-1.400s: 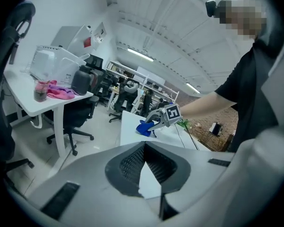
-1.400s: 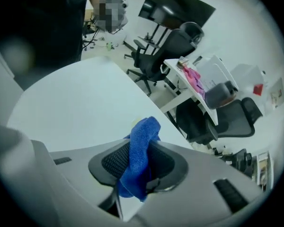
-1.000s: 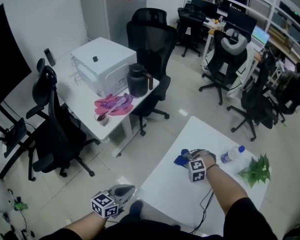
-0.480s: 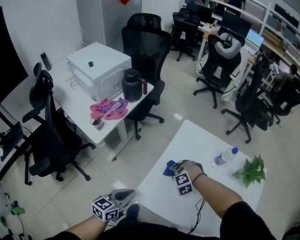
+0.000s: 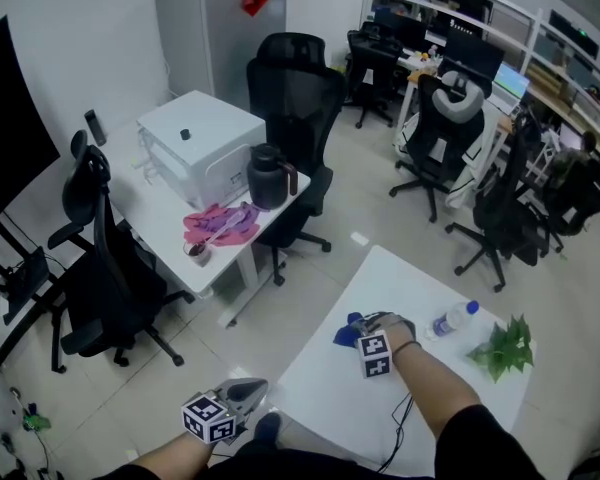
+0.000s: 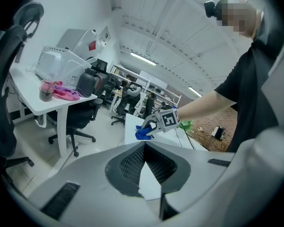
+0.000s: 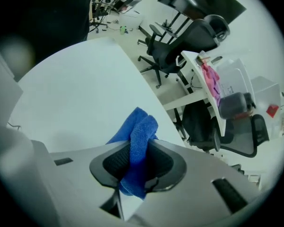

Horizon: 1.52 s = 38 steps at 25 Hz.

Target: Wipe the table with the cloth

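Observation:
A blue cloth (image 5: pixel 346 330) lies bunched near the left edge of the white table (image 5: pixel 410 288). My right gripper (image 5: pixel 364 329) is shut on it. In the right gripper view a fold of the cloth (image 7: pixel 143 126) stands pinched between the two dark pads, its free end resting on the table (image 7: pixel 71 93). My left gripper (image 5: pixel 246 392) hangs low over the floor, off the table's near left corner. Its jaws are shut with nothing between them. From the left gripper (image 6: pixel 145 144), the cloth (image 6: pixel 142 133) shows ahead in the other gripper.
A water bottle (image 5: pixel 454 319) lies on the table's right half beside a green plant (image 5: pixel 502 348). A cable (image 5: pixel 405 418) runs over the near edge. A desk (image 5: pixel 170 218) with a white box, a black jug and a pink cloth stands to the left, with office chairs around it.
The right gripper with the cloth slid a little toward me along the table's left edge, then back. The left gripper stayed shut where it was.

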{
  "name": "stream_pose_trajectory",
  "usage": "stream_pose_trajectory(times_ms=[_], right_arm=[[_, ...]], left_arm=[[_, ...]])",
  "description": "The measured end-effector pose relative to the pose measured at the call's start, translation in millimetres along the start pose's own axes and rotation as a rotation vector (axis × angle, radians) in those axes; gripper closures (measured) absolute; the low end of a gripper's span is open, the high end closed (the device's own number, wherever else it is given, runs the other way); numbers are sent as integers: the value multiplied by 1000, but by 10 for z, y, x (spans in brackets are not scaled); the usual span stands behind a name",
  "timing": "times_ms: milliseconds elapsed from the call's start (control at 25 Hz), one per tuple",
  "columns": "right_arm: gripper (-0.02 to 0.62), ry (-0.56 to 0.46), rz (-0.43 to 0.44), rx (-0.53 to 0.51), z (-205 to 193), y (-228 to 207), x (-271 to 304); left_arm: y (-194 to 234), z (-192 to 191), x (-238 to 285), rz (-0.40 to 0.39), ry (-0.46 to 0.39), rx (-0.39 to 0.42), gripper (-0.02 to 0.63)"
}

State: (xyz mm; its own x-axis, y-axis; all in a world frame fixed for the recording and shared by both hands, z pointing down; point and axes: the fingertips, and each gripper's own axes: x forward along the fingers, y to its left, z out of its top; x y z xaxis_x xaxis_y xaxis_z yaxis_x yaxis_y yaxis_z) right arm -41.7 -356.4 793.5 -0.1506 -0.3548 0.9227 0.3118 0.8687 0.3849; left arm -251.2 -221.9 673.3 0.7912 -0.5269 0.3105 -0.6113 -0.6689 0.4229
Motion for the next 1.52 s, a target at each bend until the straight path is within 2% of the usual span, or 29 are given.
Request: stream_pose_trajectory(times_ms=[360,520,640,760,960,1200,1320,1360,1440,1520], right_arm=[[508,-24,32,-105,366,304,-52],[508,-76,70,-126,461,384,-112],[506,-81,18,-26,253,93,-167],[506,0,-25,50,-43,-211,-117],[507,45,20,68,-27,-59,66],[511,-3,41,10,369,198,-20],[511,-81,90,-1,585,343,-102],[509,-123,103,21,619,342,-152],[509,-175,67,124,520,155,-251],[509,-138,4,215,245,-142,-276]], left_arm=[[-7,79,78,-11,-24,-9,611],[-18,65,70,-11,-22,-14,611],[-30,80,36,-8,-28,-6,611],[28,107,-18,5,-30,-2,611],[69,74,-81,17,-31,-14,611],[39,51,-57,8,-36,-30,611],[1,55,-31,-4,-37,-27,611],[-12,57,-25,-6,-39,-26,611],[-27,74,-18,-9,-46,-24,611],[-13,84,-28,-6,-49,-23,611]])
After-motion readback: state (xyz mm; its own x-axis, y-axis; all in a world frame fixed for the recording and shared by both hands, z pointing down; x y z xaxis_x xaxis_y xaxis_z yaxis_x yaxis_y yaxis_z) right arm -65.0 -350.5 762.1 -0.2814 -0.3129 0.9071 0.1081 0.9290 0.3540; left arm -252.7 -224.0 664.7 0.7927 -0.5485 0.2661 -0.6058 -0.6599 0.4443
